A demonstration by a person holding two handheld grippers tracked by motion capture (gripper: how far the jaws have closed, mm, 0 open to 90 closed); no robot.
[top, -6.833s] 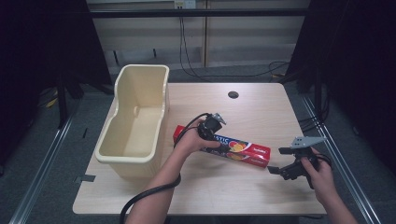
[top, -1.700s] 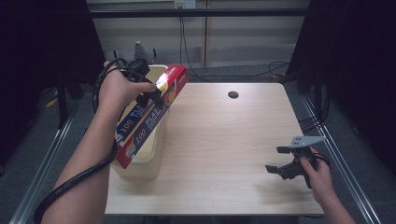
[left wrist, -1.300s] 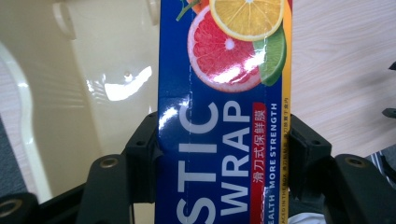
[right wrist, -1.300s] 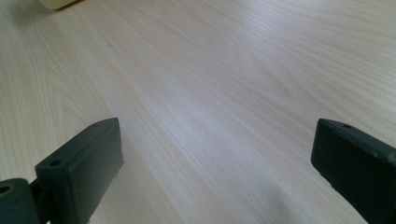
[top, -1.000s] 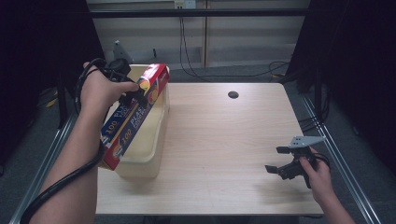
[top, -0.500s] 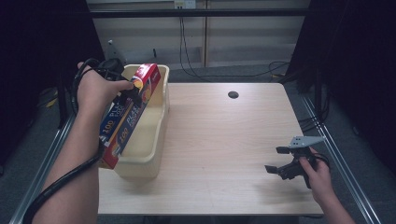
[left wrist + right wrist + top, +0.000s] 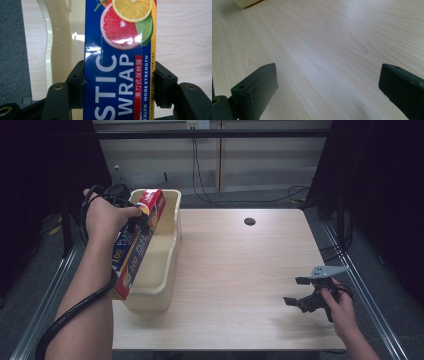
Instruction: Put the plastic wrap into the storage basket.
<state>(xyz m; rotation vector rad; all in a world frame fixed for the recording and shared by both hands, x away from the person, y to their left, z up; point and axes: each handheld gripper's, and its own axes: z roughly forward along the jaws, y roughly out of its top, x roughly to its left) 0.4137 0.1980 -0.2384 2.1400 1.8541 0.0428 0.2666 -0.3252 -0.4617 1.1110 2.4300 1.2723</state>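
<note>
Presently, step in hand: lowering a long box of plastic wrap into a cream bin.
Left claw (image 7: pixel 117 82): clamped across the width of the plastic wrap box (image 7: pixel 120 62), one jaw on each long side, pads pressing the cardboard; in the high view it sits at about 10 o'clock of the bench.
Plastic wrap box, place: in the high view the box (image 7: pixel 137 242) is tilted, its red end up toward 12 o'clock and its lower end down toward 6 o'clock, lying over the left wall of the bin; whether it touches the rim cannot be told.
Bin (image 7: pixel 170 247): an oblong cream tub standing at the 9 o'clock edge of the bench (image 7: pixel 250 270), its long axis running 12 to 6 o'clock.
Right claw (image 7: pixel 302 292): jaws wide apart, nothing between them, resting low over bare bench at about 4 o'clock, well apart from the bin.
Doing it well (judgement): the box should be turned parallel to the bin's long axis and shifted toward 3 o'clock until it is clear of the left wall, then levelled and lowered.
Release (judgement): the jaws should part only once the box is borne by the bin floor.
Risk (judgement): a tilted end could catch the rim and tip the light bin.
</note>
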